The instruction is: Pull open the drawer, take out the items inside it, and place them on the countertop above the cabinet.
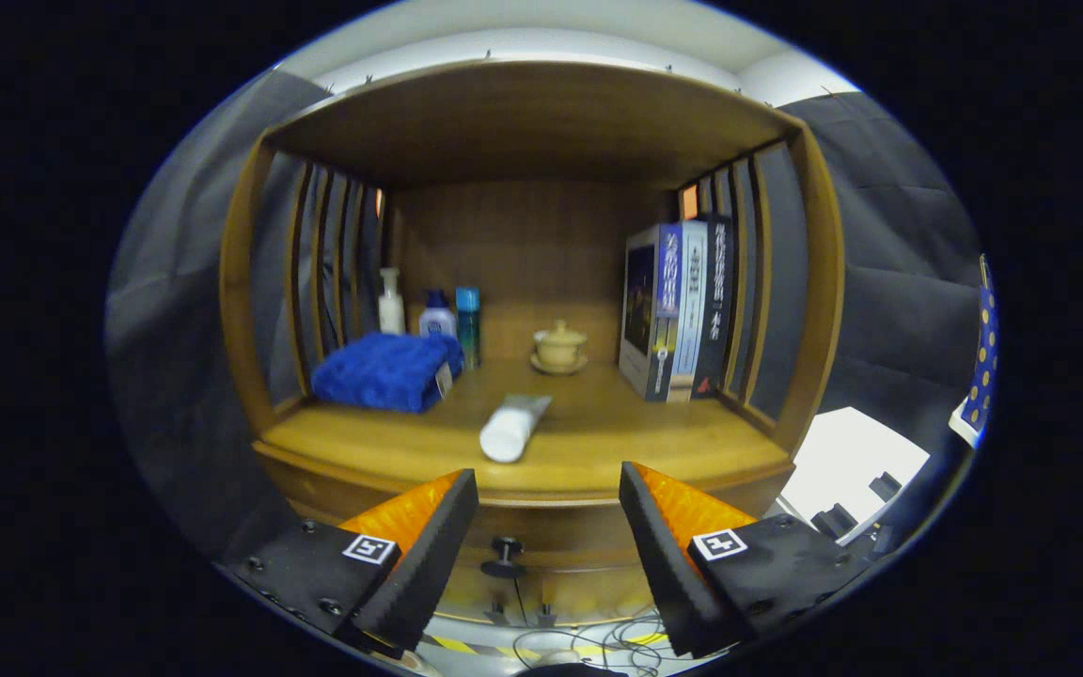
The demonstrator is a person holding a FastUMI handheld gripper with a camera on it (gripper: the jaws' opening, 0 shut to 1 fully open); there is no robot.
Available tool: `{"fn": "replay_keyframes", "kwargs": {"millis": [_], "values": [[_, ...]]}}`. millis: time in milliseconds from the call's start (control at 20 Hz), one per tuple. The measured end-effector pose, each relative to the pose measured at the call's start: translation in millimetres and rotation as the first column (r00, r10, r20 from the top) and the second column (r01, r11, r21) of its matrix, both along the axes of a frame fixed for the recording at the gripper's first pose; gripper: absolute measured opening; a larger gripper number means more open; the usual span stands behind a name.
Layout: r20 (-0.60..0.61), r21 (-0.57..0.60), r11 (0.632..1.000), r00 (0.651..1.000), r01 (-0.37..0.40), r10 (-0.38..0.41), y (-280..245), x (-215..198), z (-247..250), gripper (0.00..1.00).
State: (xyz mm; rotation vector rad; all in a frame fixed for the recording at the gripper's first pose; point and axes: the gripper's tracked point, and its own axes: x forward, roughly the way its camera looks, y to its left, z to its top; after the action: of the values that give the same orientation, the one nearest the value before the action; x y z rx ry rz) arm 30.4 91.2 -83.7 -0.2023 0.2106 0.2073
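Note:
My gripper [548, 484] is open, its two orange fingers with black pads spread wide and holding nothing. Just ahead of them and slightly lower is the wooden drawer front [560, 536], with its small dark knob [505, 555] showing in the gap between the fingers. The drawer looks closed. Above it lies the wooden countertop [654, 442] of the cabinet. A white tube [512, 429] lies on the countertop near its front edge, cap end toward me.
A folded blue towel [389, 370] lies at the left of the countertop, with three bottles [435, 316] behind it. A lidded tea cup [559, 349] stands at the back middle and upright books [679, 308] at the right. Cables [588, 639] trail on the floor below.

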Motion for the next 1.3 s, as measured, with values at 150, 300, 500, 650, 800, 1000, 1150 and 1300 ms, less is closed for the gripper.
{"fn": "replay_keyframes", "kwargs": {"millis": [150, 300, 500, 650, 800, 1000, 1150, 1300], "values": [[0.072, 0.036, 0.999, 0.997, 0.011, -0.013, -9.2, -9.3, 65.6, 0.99], [0.136, 0.095, 0.995, 0.991, 0.002, -0.015, -9.6, -14.7, 119.0, 0.99], [0.164, 0.130, 0.991, 0.984, 0.044, -0.065, -24.4, -34.9, 151.2, 1.00], [0.165, 0.122, 0.991, 0.983, 0.059, -0.079, -26.3, -49.5, 142.9, 0.99], [0.178, 0.064, 0.996, 0.982, 0.057, -0.068, -23.8, -52.9, 142.3, 0.99], [0.173, 0.041, 0.998, 0.984, 0.043, -0.050, -15.2, -53.7, 137.3, 0.98], [0.167, 0.040, 0.998, 0.985, 0.045, -0.051, -14.0, -52.4, 133.6, 0.98], [0.164, 0.041, 0.998, 0.985, 0.043, -0.049, -13.4, -51.1, 131.8, 0.98]]}}
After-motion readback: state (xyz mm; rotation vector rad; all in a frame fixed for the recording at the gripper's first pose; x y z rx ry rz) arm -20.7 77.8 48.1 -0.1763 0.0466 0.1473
